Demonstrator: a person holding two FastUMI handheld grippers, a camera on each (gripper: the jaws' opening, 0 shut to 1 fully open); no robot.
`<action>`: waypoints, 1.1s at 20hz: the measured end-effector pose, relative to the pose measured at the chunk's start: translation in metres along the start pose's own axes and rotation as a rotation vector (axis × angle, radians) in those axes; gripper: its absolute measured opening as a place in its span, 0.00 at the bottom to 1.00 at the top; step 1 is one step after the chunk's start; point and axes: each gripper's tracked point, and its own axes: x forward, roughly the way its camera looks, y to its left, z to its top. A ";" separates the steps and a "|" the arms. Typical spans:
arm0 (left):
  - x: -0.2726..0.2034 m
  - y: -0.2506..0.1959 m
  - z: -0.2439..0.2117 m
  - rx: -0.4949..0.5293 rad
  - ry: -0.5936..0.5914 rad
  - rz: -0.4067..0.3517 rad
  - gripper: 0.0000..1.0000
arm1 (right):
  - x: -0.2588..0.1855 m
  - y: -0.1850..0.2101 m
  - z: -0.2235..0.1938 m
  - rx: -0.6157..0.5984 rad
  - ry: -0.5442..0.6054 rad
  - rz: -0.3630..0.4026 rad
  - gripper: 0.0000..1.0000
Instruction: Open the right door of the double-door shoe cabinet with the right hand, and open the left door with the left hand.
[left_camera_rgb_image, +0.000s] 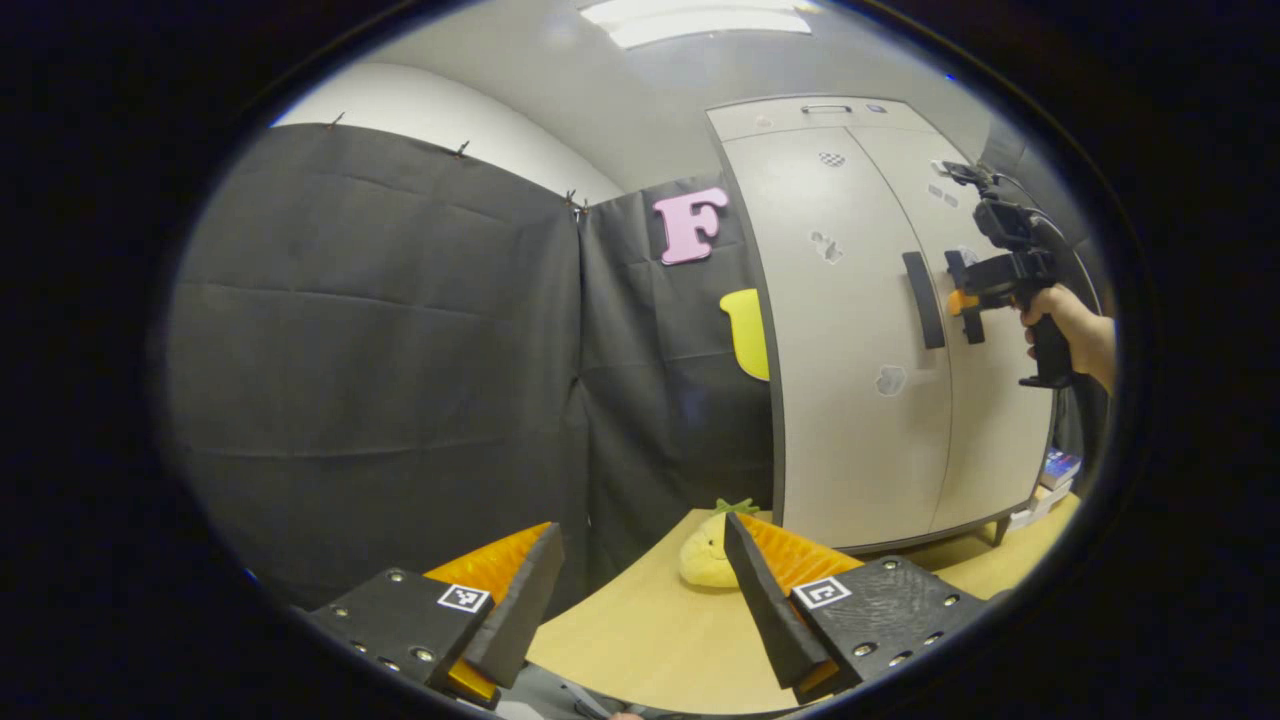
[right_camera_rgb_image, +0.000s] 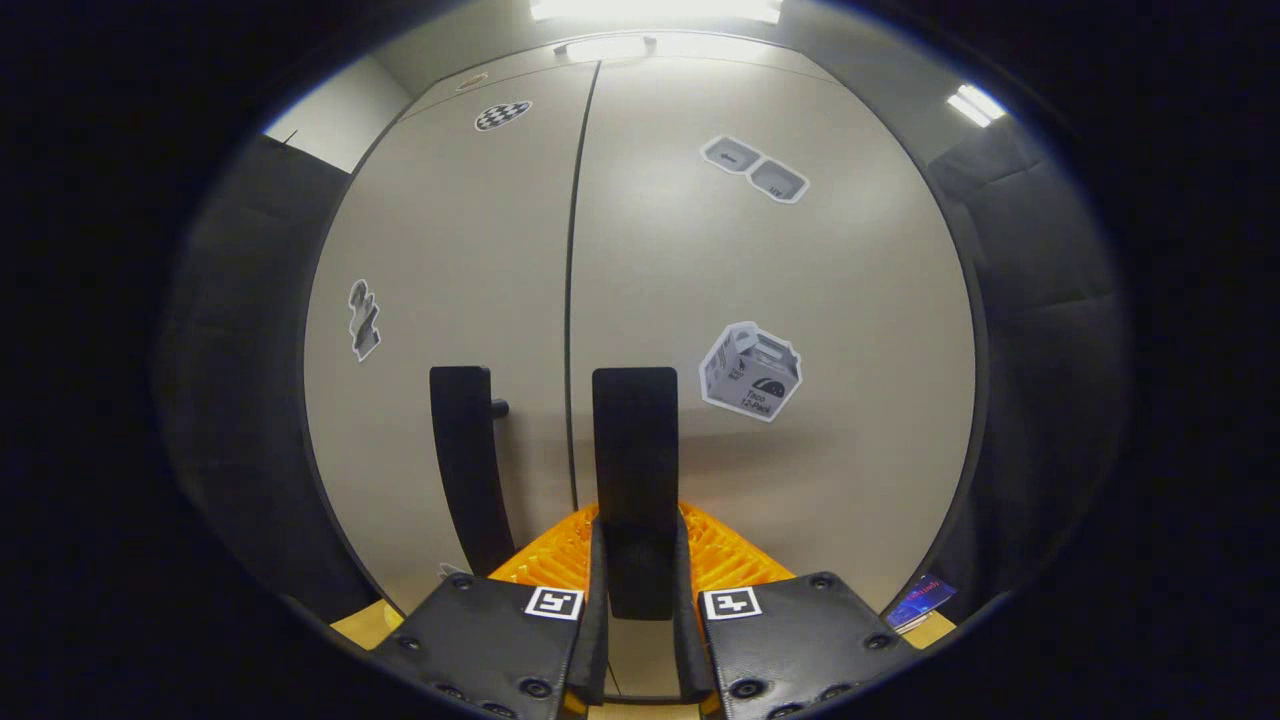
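A pale wooden worktop at the frame's bottom carries the beige double-door shoe cabinet on the right, both doors flush, before black cloth walls. At lower centre, the right tongs pinch the right door handle; the left tongs stand spread above the worktop near a yellow plush toy. Door stickers are too small to read.

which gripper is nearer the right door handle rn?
Right. The right gripper has its fingers closed around the right door handle. The left gripper is open, back over the table, well short of the cabinet.
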 end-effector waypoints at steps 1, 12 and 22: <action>0.000 0.001 0.001 0.000 -0.002 -0.006 0.94 | 0.001 0.000 0.001 0.005 0.006 0.017 0.19; 0.004 -0.013 0.027 -0.019 -0.074 -0.090 0.95 | -0.022 0.001 0.000 0.044 0.095 0.103 0.13; 0.001 -0.041 0.032 -0.027 -0.088 -0.173 0.95 | -0.063 -0.008 -0.002 0.058 0.132 0.165 0.12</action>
